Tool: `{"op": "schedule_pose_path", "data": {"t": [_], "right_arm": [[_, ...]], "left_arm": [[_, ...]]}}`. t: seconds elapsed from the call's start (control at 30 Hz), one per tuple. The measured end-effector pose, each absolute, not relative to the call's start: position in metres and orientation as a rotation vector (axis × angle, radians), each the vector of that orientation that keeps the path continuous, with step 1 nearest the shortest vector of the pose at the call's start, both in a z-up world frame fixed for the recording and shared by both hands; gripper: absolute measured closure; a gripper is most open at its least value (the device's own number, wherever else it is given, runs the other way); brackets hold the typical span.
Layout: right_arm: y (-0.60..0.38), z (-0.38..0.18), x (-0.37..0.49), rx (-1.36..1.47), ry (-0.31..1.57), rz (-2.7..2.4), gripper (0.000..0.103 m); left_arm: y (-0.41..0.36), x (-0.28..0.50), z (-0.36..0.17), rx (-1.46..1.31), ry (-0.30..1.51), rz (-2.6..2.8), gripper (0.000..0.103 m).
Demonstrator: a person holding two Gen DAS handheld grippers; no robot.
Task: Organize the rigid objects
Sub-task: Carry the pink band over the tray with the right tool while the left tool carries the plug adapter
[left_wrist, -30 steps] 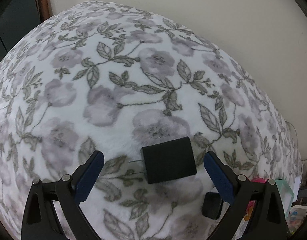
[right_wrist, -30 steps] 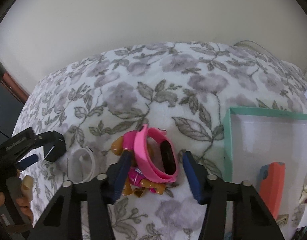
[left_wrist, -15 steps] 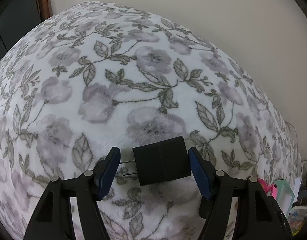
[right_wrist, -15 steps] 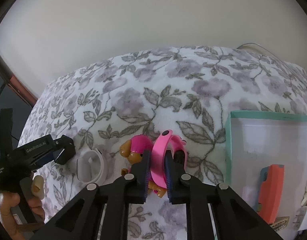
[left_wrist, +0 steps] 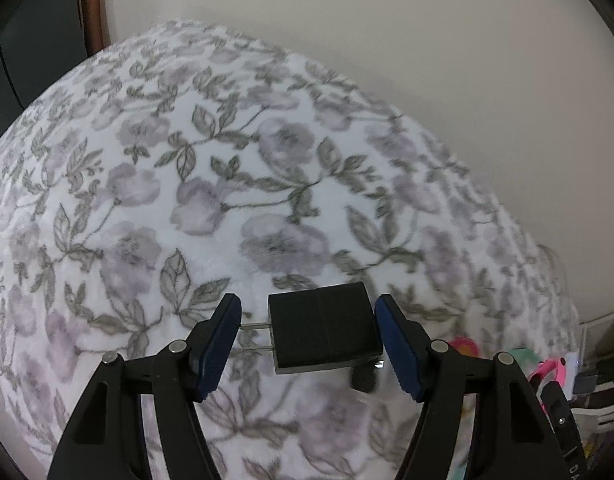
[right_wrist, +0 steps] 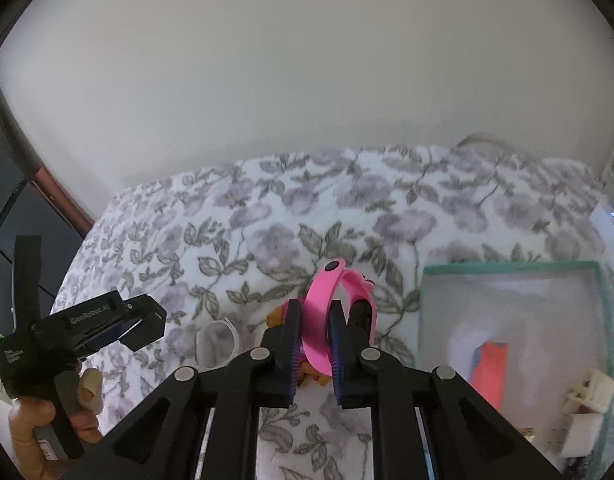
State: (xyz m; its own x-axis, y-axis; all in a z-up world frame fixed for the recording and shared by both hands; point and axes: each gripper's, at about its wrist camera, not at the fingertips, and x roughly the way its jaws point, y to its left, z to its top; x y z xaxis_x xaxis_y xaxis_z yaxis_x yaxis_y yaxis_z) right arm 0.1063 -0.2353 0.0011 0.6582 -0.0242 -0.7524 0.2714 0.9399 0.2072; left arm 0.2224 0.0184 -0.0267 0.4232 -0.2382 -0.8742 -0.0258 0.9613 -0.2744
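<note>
Two grippers over a flowered blanket point(left_wrist: 227, 184), pale wall point(left_wrist: 427, 60) behind.

From the left wrist camera, left to right:
- At far left, a dark panel and a brown curved edge, beside the blanket.
- Low in the middle, the left gripper point(left_wrist: 307, 320), clamped on a black charger point(left_wrist: 325, 328).
- Held lengthwise: metal prongs against the left blue pad, the charger's back end against the right blue pad.
- Just below the charger, a small dark thing, too blurred to name.
- At the lower right edge, a glimpse of pink and of a teal rim, with cluttered shelves beyond.

From the right wrist camera, left to right:
- At the left edge, a hand point(right_wrist: 47, 420) wrapped round the left gripper's handle, the charger in that gripper's tip.
- Next, a white ring point(right_wrist: 217, 344) lying on the blanket, near the jaws but apart from them.
- In the middle, the right gripper point(right_wrist: 314, 312), pressed together on a pink wristband point(right_wrist: 319, 300), one strap pinched flat between the pads, the loop and dark face standing up to the right.
- Under the band, partly hidden, a toy dog point(right_wrist: 275, 314) in orange and pink on the blanket.
- To the right, a teal-rimmed box point(right_wrist: 511, 267) on the blanket, with an orange item point(right_wrist: 489, 368) and a white piece point(right_wrist: 591, 396) inside.
</note>
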Motion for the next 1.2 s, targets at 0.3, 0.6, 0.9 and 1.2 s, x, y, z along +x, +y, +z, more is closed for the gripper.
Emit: {"op": "schedule_pose_path", "data": {"t": [0.3, 0.6, 0.9, 1.2], "right_arm": [[-0.254, 0.057, 0.071, 0.345, 0.745, -0.191, 0.089], [-0.296, 0.109, 0.015, 0.343, 0.641, -0.295, 0.089], [-0.358, 0.101, -0.013, 0.349, 0.677, -0.449, 0.089], [-0.403, 0.049, -0.013, 0.437, 0.794, -0.489, 0.089]], "left_arm": [[-0.022, 0.184, 0.046, -0.257, 1.022, -0.225, 0.033], [-0.098, 0.13, 0.081, -0.244, 0.983, -0.384, 0.033], [-0.178, 0.091, 0.059, -0.132, 1.004, -0.525, 0.033], [-0.227, 0.076, 0.02, -0.046, 1.068, -0.607, 0.032]]}}
